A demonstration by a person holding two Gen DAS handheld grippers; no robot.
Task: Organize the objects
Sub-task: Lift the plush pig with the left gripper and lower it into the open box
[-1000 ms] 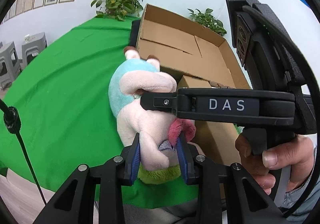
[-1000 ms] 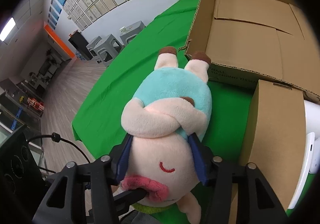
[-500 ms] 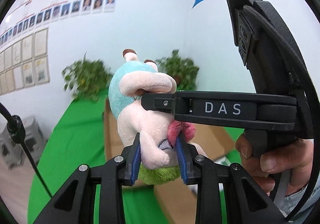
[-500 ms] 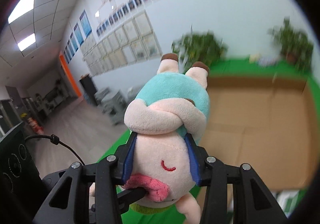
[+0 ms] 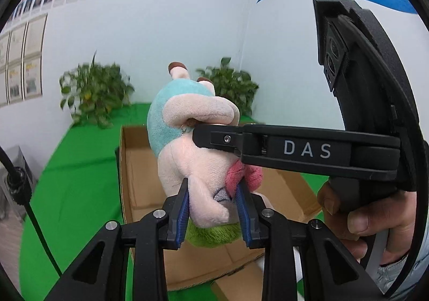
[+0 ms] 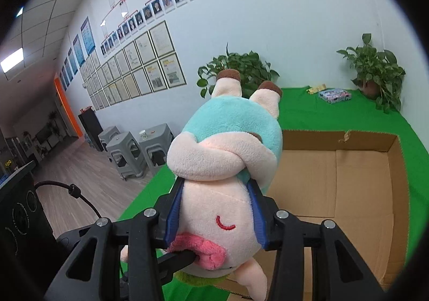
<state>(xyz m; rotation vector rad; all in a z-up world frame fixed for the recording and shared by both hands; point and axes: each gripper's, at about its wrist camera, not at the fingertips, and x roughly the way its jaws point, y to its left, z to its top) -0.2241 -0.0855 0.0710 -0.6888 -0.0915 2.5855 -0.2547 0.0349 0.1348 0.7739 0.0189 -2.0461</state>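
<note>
A plush pig in a teal shirt hangs upside down in the air, feet pointing away from me. My right gripper is shut on its pale head, the blue pads pressing into both sides. My left gripper is shut on the pink and pale part by the snout. In the left wrist view the plush pig shows from the side, with a right gripper finger across it and a person's hand on the handle. An open cardboard box lies below and beyond the pig.
The box rests on a green cloth table. Two potted plants and a small colourful packet stand at the far edge. Grey stools stand on the floor to the left. A black cable hangs at left.
Both grippers have lifted the pig up from the green table and carried it toward the open box. The right jaws have squeezed a little tighter on the head.
</note>
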